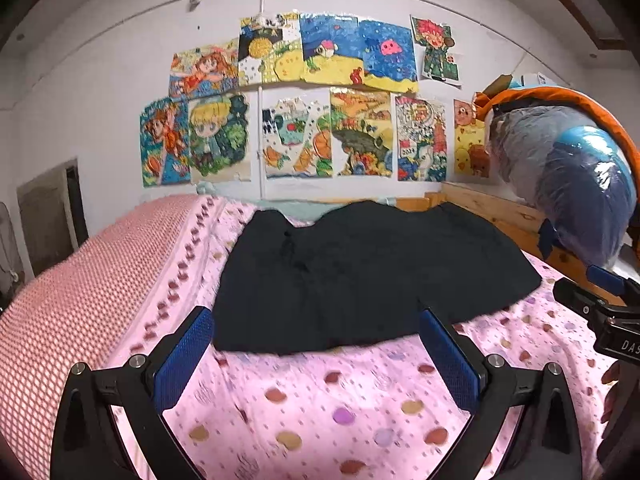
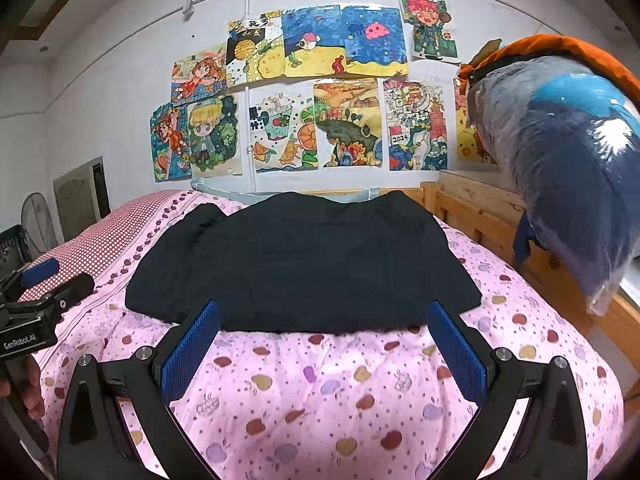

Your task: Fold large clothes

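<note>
Folding looks partly done, we think: the big black cloth garment point(image 1: 360, 276) lies flat in a neat block on the pink spotted bed point(image 1: 340, 408), near its far edge, maybe with more folds left. Our left gripper point(image 1: 316, 356) and right gripper point(image 2: 326, 354) both hang wide open, holding nothing. Only the right view shows a fan point(image 2: 38, 216) past the bed's left edge.
</note>
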Demonstrator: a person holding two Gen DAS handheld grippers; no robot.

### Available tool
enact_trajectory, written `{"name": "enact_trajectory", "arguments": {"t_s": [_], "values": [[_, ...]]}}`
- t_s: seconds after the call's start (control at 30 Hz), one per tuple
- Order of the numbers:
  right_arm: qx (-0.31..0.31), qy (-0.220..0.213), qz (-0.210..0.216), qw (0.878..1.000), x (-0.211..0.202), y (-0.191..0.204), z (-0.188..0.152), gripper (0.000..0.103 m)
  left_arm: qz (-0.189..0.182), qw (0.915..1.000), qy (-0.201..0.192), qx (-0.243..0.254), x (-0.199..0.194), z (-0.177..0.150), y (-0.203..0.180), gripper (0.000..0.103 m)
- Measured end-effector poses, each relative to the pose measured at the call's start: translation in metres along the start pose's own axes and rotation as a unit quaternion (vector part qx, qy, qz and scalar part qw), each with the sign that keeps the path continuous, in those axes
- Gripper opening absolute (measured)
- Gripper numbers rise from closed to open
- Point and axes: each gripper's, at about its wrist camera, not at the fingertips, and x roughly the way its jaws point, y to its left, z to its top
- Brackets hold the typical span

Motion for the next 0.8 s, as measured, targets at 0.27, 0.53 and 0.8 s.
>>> {"name": "enact_trajectory", "arguments": {"t_s": [0.27,0.53,0.8], "values": [[0.007,-0.012,0.008,1.0,-0.014,-0.002,-0.025,0.101,-0.003,1.0,-0.008,0.001,-0.007,-0.02,-0.003,0.103],[0.022,-0.039,0.014,0.999,-0.016,-0.014,-0.047,0.101,-0.006,0.9999,-0.016,0.0,-0.008,-0.031,-0.004,0.103],[0.018,-0.043,0.016,0.999,-0.015,-0.018,-0.046,0.101,-0.006,0.9999,-0.014,0.006,-0.006,-0.033,-0.005,0.103]]}}
